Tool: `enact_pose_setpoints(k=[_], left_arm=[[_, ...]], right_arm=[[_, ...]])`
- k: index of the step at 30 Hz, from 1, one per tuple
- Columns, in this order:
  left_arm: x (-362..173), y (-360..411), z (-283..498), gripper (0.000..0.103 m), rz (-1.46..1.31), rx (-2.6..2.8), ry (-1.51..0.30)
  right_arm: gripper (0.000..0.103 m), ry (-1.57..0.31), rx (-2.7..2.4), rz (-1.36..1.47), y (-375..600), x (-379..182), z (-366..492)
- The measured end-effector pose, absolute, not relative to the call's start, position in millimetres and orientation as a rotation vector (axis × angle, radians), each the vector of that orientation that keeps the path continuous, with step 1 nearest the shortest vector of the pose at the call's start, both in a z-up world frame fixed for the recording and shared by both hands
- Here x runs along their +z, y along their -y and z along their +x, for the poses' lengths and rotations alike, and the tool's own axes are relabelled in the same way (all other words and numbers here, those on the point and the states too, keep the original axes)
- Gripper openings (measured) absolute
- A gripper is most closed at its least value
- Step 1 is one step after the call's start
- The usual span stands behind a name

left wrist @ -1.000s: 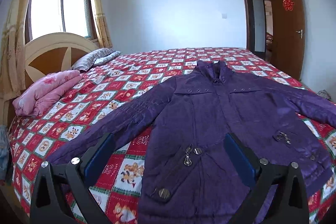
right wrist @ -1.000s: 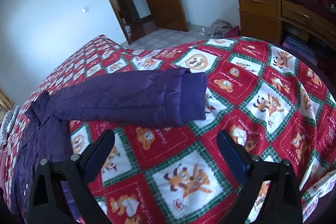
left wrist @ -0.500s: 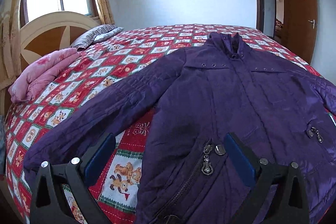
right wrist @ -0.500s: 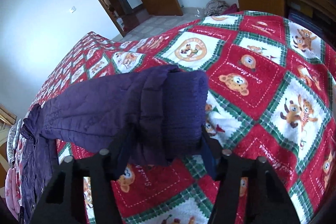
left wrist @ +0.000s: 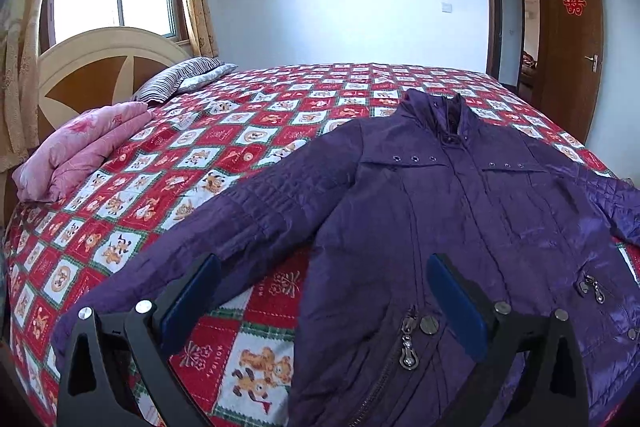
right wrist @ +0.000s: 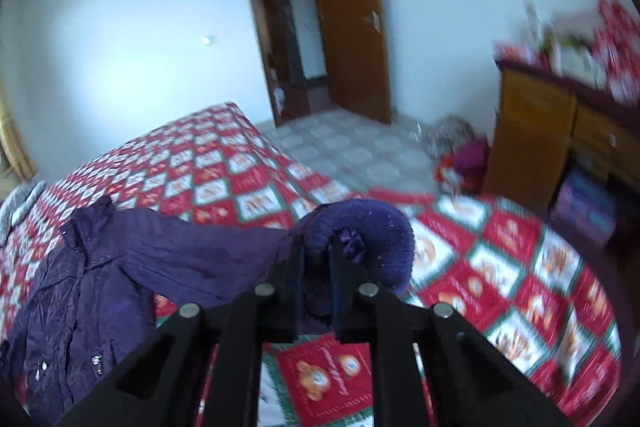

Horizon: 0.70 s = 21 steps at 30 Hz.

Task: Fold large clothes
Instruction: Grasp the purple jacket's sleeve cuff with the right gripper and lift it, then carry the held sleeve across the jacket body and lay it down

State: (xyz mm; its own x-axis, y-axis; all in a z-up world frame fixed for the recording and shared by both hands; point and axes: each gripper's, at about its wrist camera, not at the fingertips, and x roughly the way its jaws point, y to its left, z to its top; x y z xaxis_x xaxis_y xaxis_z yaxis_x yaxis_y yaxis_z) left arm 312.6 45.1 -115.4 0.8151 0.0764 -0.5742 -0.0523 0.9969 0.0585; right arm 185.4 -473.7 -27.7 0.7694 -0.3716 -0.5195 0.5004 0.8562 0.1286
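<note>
A large purple quilted jacket (left wrist: 460,211) lies face up on the bed, collar toward the far side, sleeves spread. My left gripper (left wrist: 320,291) is open and empty, hovering above the jacket's lower left, between the near sleeve (left wrist: 224,227) and the body. In the right wrist view the jacket (right wrist: 80,291) lies at the left, and my right gripper (right wrist: 316,259) is shut on the knit cuff (right wrist: 372,231) of its other sleeve, lifted off the bed.
The bed has a red, white and green patterned quilt (left wrist: 248,131). A folded pink blanket (left wrist: 80,147) and a striped pillow (left wrist: 184,75) lie by the headboard. An open wooden door (right wrist: 352,27), a wooden dresser (right wrist: 560,131) and clothes on the floor (right wrist: 460,155) are beyond the bed.
My right gripper closed on the sleeve cuff and lifted it off the bed. My left gripper moved in closer over the jacket and stayed open.
</note>
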Motion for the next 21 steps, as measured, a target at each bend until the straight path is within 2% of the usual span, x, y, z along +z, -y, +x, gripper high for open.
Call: enact_pose_setpoints(k=[4, 9, 15, 21], left_arm=[[-118.3, -44.6, 319.6, 0.102, 0.098, 0.094, -0.632], [-118.3, -49.8, 320.9, 0.102, 0.102, 0.082, -0.646], [-118.2, -61.5, 316.8, 0.102, 0.092, 0.083, -0.646], [-120.6, -85.0, 318.5, 0.102, 0.060, 0.120, -0.657]], right_arm=[[0.013, -0.444, -0.376, 0.067, 400.9, 18.9, 208.1], [0.013, -0.404, -0.223, -0.101, 307.8, 42.8, 235.5], [0.012, -0.384, -0.064, -0.244, 213.0, 40.0, 258.4], [0.012, -0.417, 0.071, -0.334, 126.6, 4.1, 285.3]])
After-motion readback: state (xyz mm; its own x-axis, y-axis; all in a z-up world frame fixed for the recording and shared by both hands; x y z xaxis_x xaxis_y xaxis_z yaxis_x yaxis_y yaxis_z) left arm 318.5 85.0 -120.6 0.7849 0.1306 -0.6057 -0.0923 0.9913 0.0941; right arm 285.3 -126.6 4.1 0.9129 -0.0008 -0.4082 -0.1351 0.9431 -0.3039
